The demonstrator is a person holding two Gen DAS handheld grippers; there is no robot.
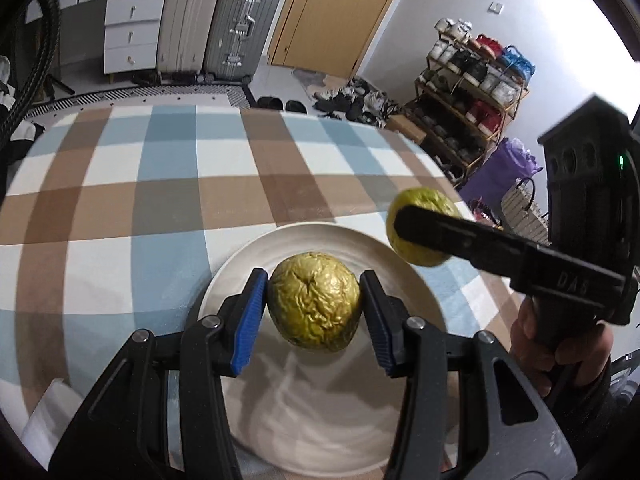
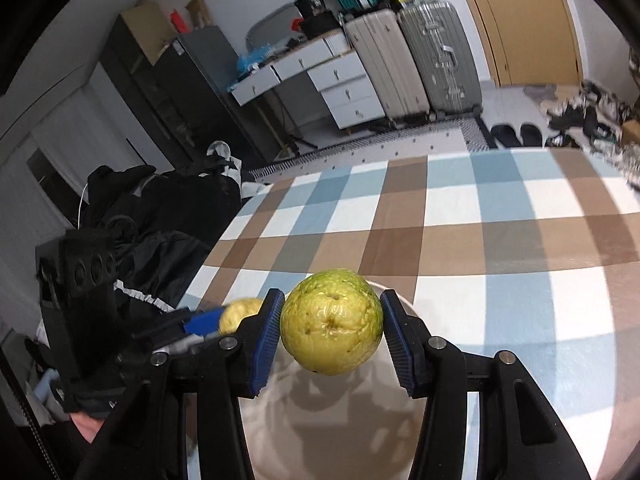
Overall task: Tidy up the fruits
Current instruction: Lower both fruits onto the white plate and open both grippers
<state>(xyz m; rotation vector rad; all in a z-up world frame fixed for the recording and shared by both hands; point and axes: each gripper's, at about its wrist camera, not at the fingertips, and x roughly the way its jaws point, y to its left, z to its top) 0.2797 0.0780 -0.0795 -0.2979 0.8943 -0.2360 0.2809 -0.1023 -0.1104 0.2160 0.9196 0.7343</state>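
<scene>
The left gripper [image 1: 314, 309] pinches a wrinkled golden-green round fruit [image 1: 314, 300] between its blue ribbed pads [image 1: 250, 322], holding it above the round white ceramic plate [image 1: 332, 240]. The fruit is slightly longer top to bottom in the left wrist view, and its puckered dimple faces the camera, tilted a little up. Just right of it and farther out, the right gripper [image 2: 330, 334] clamps a smoother yellow-green round fruit [image 2: 331, 322] over the plate's far right rim; in the right wrist view its pitted dimple faces the camera and it is nearly spherical, with no clear long axis. The two fruits are near each other but apart. The plate sits at the near edge of the blue, brown and white checked tablecloth [image 1: 160, 184]. Beyond the table stand two hard-shell suitcases [image 1: 220, 20], a white drawer unit [image 1: 132, 32], a wooden door [image 1: 332, 8] and a loaded shoe rack [image 1: 468, 92]
</scene>
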